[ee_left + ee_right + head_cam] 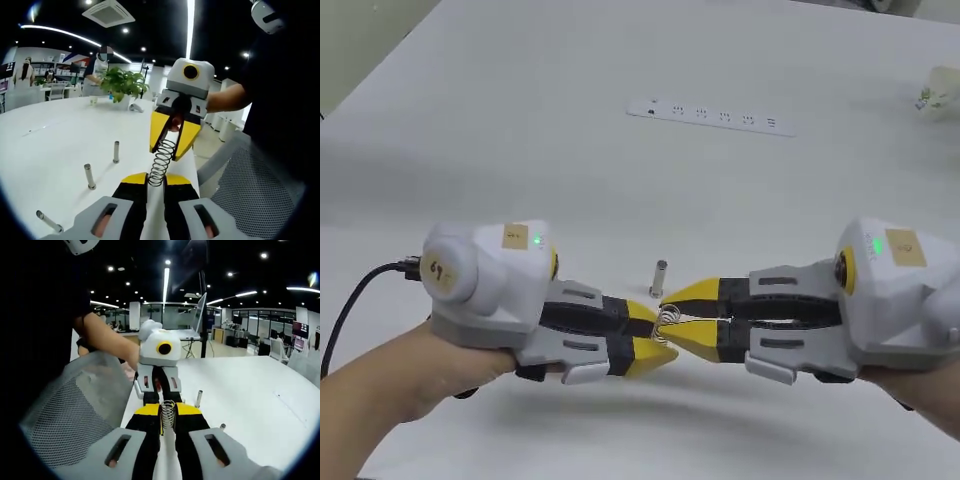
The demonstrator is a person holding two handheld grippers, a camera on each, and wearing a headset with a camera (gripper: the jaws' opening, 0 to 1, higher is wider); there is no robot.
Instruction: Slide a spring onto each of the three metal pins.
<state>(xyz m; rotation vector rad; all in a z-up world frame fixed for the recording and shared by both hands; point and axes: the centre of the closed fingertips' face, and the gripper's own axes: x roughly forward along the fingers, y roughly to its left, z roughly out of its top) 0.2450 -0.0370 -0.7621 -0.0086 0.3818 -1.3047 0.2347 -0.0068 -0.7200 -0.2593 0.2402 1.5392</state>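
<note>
Holding one thin, curly wire spring [665, 322] between both tools, you are lifting it a little above the smooth white table [620, 200]. Your left gripper [650, 338] is pinching one end of the spring, and its pointy yellow jaws are sitting close together with just the coil between them. Your right gripper [682, 320] is pinching the other end, and its jaws are narrow too. The two grippers are pointing at each other, tip to tip, so the spring is stretching straight across the small gap like a tiny bridge. Both tools are wearing chunky grey and black bodies with round white tops. Three smooth, round metal pins [89, 176] are waiting on the table off to one side of the spring, and none of them is wearing a spring. In the head view, one of the metal pins is standing up straight just behind the yellow tips. A long, flat white power strip [710, 115] is lying far back on the table.
</note>
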